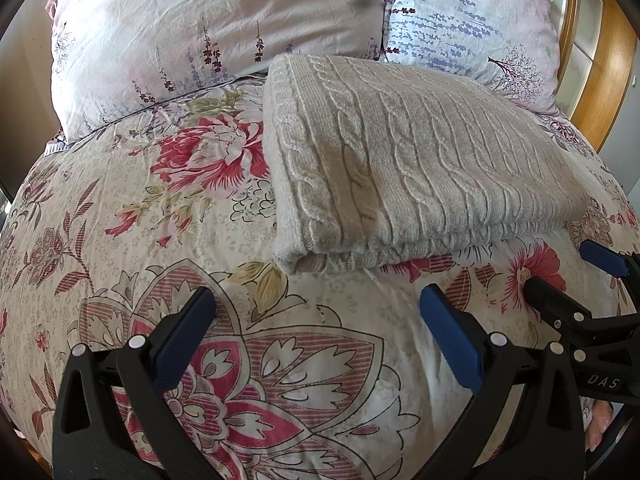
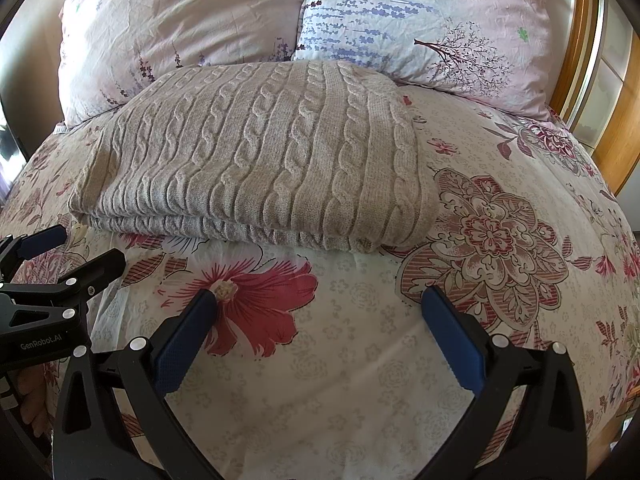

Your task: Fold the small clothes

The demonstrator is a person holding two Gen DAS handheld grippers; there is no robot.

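A beige cable-knit sweater lies folded into a thick rectangle on the floral bedspread, its folded edge toward me. My left gripper hovers open just in front of its near left corner, nothing between the blue pads. In the right wrist view the same sweater sits ahead and slightly left, and my right gripper is open and empty over the bedspread, short of the sweater's near edge. Each gripper shows in the other's view: the right gripper at the right edge, the left gripper at the left edge.
Two pale floral pillows lean behind the sweater, seen again as the pillows. A wooden bed frame rises at the right. Open bedspread lies left and right of the sweater.
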